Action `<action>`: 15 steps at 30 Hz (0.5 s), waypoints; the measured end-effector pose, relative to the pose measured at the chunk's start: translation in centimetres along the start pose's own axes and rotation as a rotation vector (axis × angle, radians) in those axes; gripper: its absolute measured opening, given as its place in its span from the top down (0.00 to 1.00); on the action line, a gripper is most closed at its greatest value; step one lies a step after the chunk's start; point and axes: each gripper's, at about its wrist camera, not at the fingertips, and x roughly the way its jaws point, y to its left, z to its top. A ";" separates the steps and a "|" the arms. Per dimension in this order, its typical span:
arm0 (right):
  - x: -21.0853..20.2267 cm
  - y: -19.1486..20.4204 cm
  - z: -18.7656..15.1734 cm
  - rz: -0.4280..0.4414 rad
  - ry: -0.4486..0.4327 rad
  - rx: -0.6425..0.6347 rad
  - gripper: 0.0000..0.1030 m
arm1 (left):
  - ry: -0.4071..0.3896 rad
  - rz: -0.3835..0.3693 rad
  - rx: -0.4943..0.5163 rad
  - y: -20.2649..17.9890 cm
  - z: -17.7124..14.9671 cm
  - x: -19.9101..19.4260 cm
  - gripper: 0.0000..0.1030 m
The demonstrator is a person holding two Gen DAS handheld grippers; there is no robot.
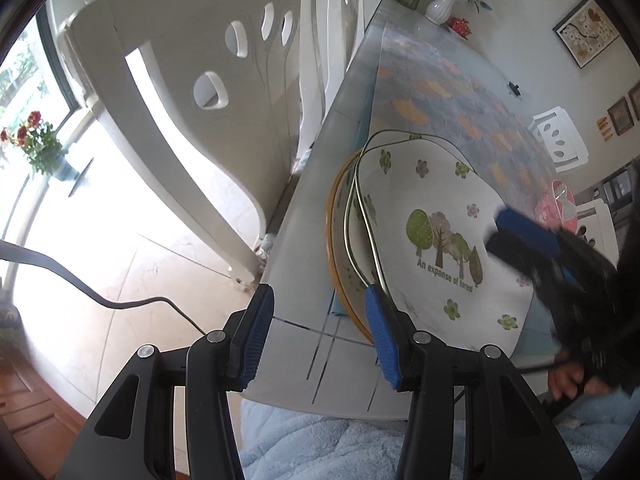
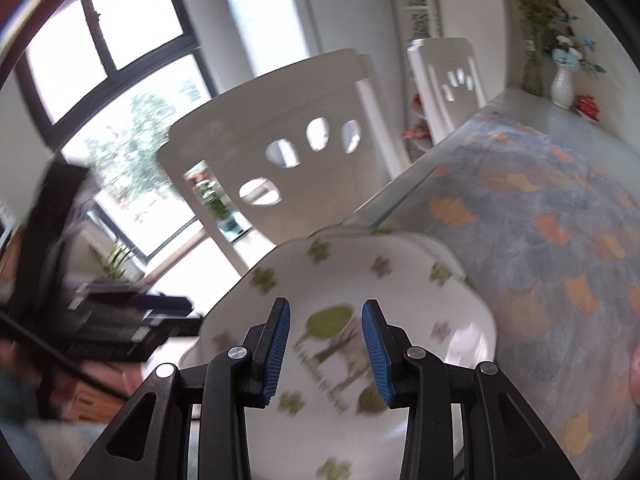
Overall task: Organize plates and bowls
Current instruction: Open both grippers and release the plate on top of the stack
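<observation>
counter (image 1: 304, 264): glass-topped, chairs alongside, patterned mat under the glass
plate (image 1: 440, 248): squarish w/ tree print, on the yellow-rimmed plate (image 1: 333, 240) near the counter's edge; long axis runs away from the person
left hand-held gripper (image 1: 318, 332): partly open, empty, beside the plates' rim
right hand-held gripper (image 2: 326, 350): partly open, empty, over the plate
risk: imo a nudge could slide the stack off the edge

- The left claw (image 1: 320, 332) hangs over the near desk (image 1: 304, 264) edge, jaws apart, nothing between them.
- Its right finger (image 1: 382, 340) overlaps the rim of a tree-printed square plate (image 1: 436, 200).
- That plate rests on a yellow-rimmed plate (image 1: 340, 248).
- The right claw (image 1: 520, 236) hovers over the printed plate's right side, blurred.
- White chairs (image 1: 180, 92) stand left of the desk.
</observation>
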 end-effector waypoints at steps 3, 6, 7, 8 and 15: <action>-1.7 1.0 -1.5 0.021 0.005 -0.071 0.65 | 0.014 -0.016 0.008 -0.2 0.1 0.3 0.56; -2.9 1.5 -2.5 0.005 0.015 -0.124 0.65 | 0.027 -0.009 0.023 -0.8 0.1 0.7 0.56; -2.9 1.5 -2.9 -0.001 0.033 -0.130 0.65 | 0.032 -0.006 0.020 -0.8 0.0 0.9 0.56; -2.9 1.5 -3.2 -0.007 0.046 -0.128 0.65 | 0.027 -0.023 0.011 -0.8 0.0 0.9 0.56; -4.0 3.0 -3.6 0.010 0.058 -0.193 0.65 | 0.022 -0.063 -0.064 -0.1 -0.2 1.2 0.56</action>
